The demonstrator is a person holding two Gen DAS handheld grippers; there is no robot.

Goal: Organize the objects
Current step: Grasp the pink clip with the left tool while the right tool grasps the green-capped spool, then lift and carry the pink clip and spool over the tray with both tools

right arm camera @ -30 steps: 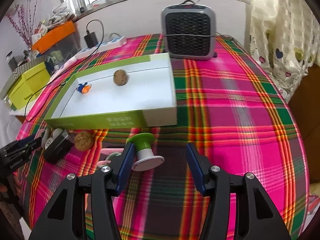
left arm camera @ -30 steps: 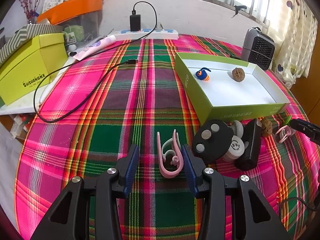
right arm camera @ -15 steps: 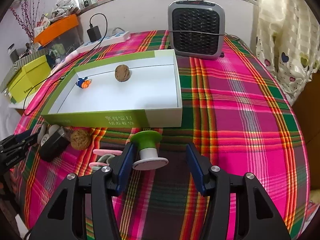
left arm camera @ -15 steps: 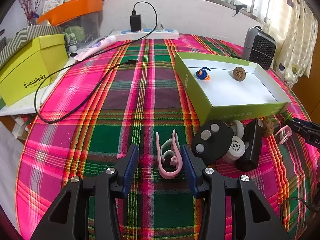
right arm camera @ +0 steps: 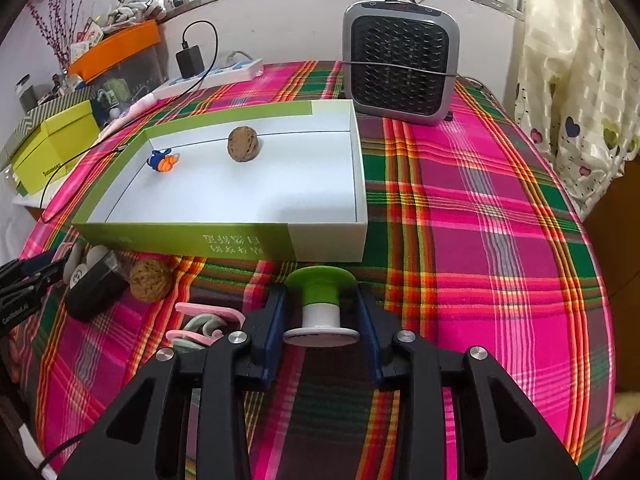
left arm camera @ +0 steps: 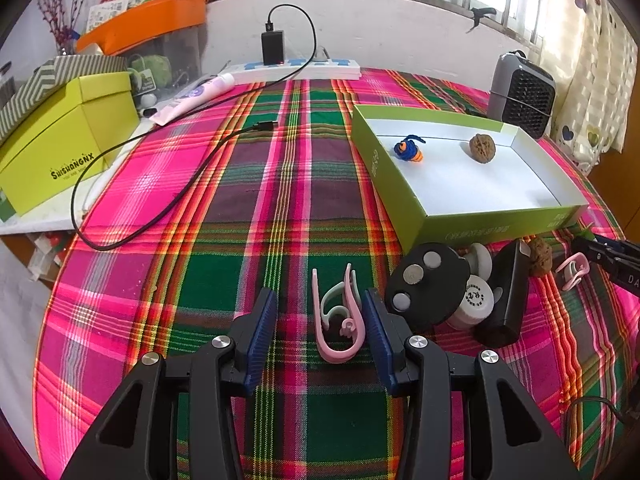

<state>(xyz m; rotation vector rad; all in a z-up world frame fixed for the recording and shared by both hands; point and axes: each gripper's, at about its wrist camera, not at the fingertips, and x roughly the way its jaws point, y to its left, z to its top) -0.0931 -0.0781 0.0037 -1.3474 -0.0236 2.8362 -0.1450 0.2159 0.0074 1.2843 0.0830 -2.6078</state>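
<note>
Spool, green-topped, sits between my right gripper jaws as they close, pads at its rims, green box at twelve o'clock. Left gripper straddles the pink clip, spread, untouched.

Two hand-held grippers, matching build, black frames with blue jaw pads.

Left gripper and right gripper: matte black angular arms with triangular cut-outs, two silver round screws on each side, ribbed blue pads lining the jaws. White lettering shows on the black body, too small to read fully.
</note>
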